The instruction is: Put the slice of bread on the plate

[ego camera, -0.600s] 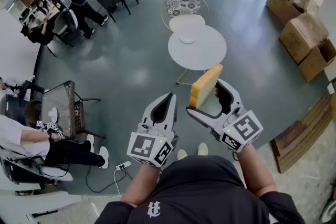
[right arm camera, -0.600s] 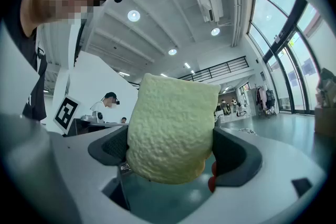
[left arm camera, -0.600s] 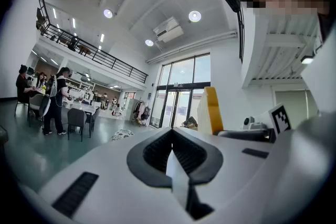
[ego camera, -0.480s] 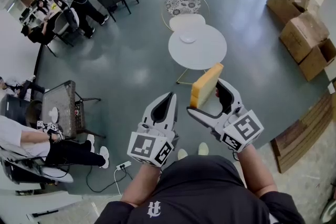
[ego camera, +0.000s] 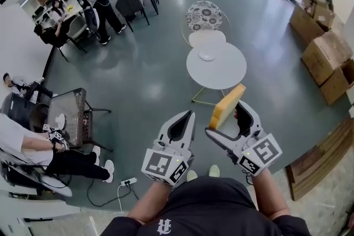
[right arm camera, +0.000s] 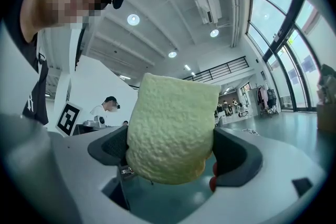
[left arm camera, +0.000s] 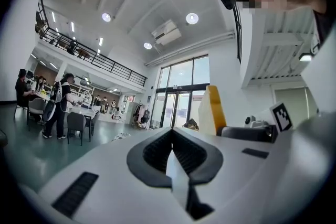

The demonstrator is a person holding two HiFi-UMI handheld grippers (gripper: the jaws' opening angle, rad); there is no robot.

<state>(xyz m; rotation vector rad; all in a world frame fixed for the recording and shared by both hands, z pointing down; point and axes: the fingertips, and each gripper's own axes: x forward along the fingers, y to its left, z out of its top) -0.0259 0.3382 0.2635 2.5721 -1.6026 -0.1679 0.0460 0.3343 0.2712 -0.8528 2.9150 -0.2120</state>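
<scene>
My right gripper (ego camera: 228, 119) is shut on a thick slice of bread (ego camera: 228, 103), pale with a yellow-orange crust, held on edge above the grey floor. In the right gripper view the bread (right arm camera: 170, 128) fills the space between both dark pads (right arm camera: 107, 147). To its left my left gripper (ego camera: 187, 116) is shut and empty, with its jaws meeting in a line (left arm camera: 172, 136). The bread (left arm camera: 211, 111) also shows beside it in the left gripper view. A small white plate (ego camera: 208, 56) lies on the far side of a round white table (ego camera: 221, 74) ahead of both grippers.
Behind the table stand a white stool (ego camera: 206, 37) and a patterned chair (ego camera: 203, 15). Cardboard boxes (ego camera: 326, 55) line the right wall, with wooden boards (ego camera: 315, 157) nearer. A dark metal table (ego camera: 66, 113) and a seated person are at left. More people sit at back left.
The head view has shifted: the round table and both grippers sit lower and more to the right in the picture. The bread stays clamped in the right gripper.
</scene>
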